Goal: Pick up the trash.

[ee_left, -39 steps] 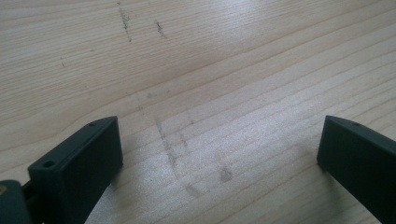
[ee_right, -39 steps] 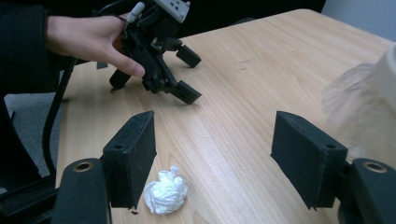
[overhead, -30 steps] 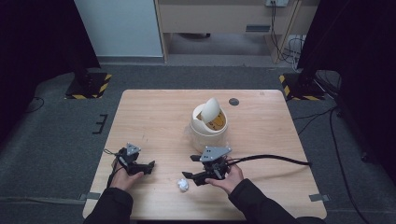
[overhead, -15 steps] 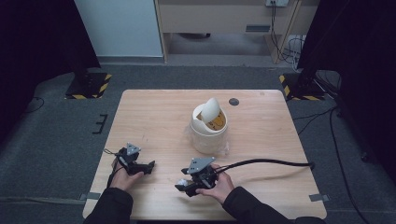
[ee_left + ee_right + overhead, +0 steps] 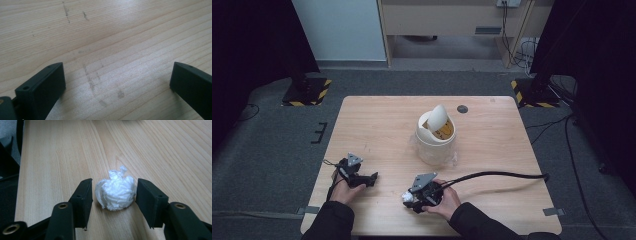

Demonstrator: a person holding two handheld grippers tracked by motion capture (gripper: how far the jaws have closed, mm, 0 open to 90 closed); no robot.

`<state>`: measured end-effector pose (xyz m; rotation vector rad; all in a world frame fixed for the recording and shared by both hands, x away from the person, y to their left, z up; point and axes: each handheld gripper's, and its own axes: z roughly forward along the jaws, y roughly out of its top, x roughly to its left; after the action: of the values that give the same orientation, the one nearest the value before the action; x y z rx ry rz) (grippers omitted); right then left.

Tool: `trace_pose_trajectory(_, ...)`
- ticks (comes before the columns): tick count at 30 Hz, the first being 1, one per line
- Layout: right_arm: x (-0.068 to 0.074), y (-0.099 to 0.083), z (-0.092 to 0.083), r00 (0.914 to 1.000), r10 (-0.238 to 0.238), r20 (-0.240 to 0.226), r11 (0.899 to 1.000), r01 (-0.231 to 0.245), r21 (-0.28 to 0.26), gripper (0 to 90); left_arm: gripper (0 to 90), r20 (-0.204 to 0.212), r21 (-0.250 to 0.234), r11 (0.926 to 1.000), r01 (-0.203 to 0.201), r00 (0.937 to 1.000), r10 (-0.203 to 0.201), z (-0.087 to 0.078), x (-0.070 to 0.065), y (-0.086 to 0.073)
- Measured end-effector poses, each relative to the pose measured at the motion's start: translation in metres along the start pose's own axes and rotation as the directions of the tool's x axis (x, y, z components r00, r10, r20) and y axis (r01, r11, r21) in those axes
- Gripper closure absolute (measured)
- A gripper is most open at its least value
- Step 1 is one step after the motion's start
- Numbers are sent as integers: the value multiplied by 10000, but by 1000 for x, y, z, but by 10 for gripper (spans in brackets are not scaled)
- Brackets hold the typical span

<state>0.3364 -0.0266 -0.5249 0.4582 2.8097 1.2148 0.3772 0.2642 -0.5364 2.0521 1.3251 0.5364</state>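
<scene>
Wooden table (image 5: 377, 130), bin (image 5: 435, 137) mid-far. Right gripper (image 5: 113, 192) near edge, jaws closing around tissue wad (image 5: 115, 191), possibly touching. Left gripper (image 5: 117, 82) wide open, empty, at near left.

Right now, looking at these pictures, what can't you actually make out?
- Bin, high view: its tilted lid hides much of the yellowish contents.
- Dark round spot on the table, high view: too small to identify.
- Paper wad, right gripper view: touching the jaws or not is unclear.
- Right gripper, high view: hides most of the wad.
</scene>
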Motion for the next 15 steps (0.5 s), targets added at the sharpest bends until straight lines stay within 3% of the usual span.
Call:
trace_pose_trajectory(10, -3, -1, 1, 9998, -197, 36, 9996, 196, 179, 613, 0, 10, -3, 10000, -8, 10000, 8, 0, 0, 0)
trace_pose_trajectory(15, -8, -2, -3, 9999, 117, 94, 9999, -117, 37, 631, 0, 9, -1, 10000, -9, 10000, 9, 0, 0, 0)
